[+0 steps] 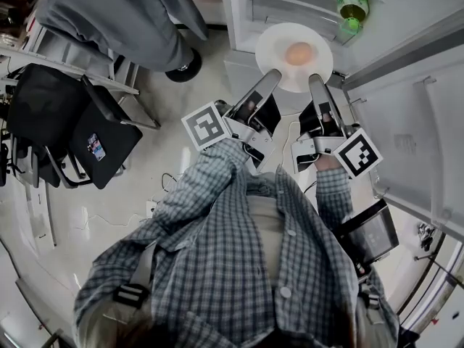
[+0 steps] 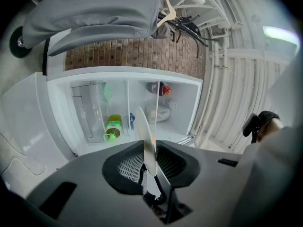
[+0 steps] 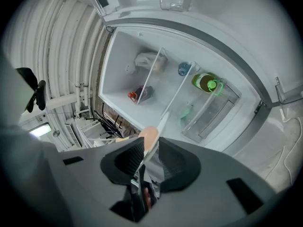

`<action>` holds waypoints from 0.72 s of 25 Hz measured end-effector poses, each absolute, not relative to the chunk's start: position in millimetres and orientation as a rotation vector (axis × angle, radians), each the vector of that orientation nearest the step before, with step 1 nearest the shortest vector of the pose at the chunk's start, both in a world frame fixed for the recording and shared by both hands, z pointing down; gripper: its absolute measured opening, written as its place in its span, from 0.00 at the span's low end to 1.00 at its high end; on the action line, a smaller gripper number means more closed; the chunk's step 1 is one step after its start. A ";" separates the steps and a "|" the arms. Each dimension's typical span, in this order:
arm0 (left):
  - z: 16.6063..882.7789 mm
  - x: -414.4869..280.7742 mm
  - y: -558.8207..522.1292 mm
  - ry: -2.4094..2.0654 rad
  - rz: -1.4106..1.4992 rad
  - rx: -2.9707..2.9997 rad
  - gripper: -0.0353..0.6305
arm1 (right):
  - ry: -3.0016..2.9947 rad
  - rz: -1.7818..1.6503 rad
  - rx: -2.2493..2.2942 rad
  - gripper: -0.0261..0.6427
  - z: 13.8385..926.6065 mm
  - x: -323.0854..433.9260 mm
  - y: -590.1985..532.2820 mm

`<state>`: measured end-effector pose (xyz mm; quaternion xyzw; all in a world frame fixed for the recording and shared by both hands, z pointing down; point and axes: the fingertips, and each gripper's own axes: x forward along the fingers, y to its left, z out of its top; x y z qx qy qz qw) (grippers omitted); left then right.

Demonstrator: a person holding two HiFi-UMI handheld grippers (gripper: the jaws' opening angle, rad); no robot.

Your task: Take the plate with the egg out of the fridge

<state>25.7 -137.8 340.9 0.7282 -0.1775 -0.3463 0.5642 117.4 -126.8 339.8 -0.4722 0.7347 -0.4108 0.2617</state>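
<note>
Pinching the plate [image 1: 275, 48] by its rim, the left gripper [image 1: 271, 76] and right gripper [image 1: 317, 83] hold it, egg [image 1: 299, 53] on top, just outside the open fridge [image 1: 239, 13].

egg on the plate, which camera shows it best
The head view: the egg sits whole in the middle of the white plate, seen from above. The right gripper view shows only part of it beside the plate's edge. The left gripper view shows the plate edge-on, the egg unclear.

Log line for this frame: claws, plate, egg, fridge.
left claw: shut on plate rim | right claw: shut on plate rim | egg: on plate | fridge: open, plate outside it
</note>
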 end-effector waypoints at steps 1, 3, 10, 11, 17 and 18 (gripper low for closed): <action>341.1 25.7 -132.7 -0.423 -0.818 1.713 0.18 | 1.991 -1.115 -1.272 0.19 339.8 117.5 -122.2; 342.9 25.9 -122.6 -0.435 -0.822 1.710 0.18 | 1.997 -1.121 -1.265 0.19 341.2 117.9 -113.0; 352.1 32.4 -64.9 -0.448 -0.836 1.698 0.18 | 1.994 -1.132 -1.240 0.19 350.2 123.7 -55.9; 353.6 32.5 -59.6 -0.447 -0.840 1.694 0.18 | 1.994 -1.137 -1.245 0.19 352.4 124.1 -50.3; 361.2 34.5 -52.7 -0.454 -0.841 1.666 0.18 | 1.998 -1.152 -1.257 0.19 356.7 126.3 -45.1; 363.6 34.4 -51.6 -0.458 -0.837 1.661 0.18 | 1.996 -1.159 -1.258 0.19 358.9 126.1 -44.2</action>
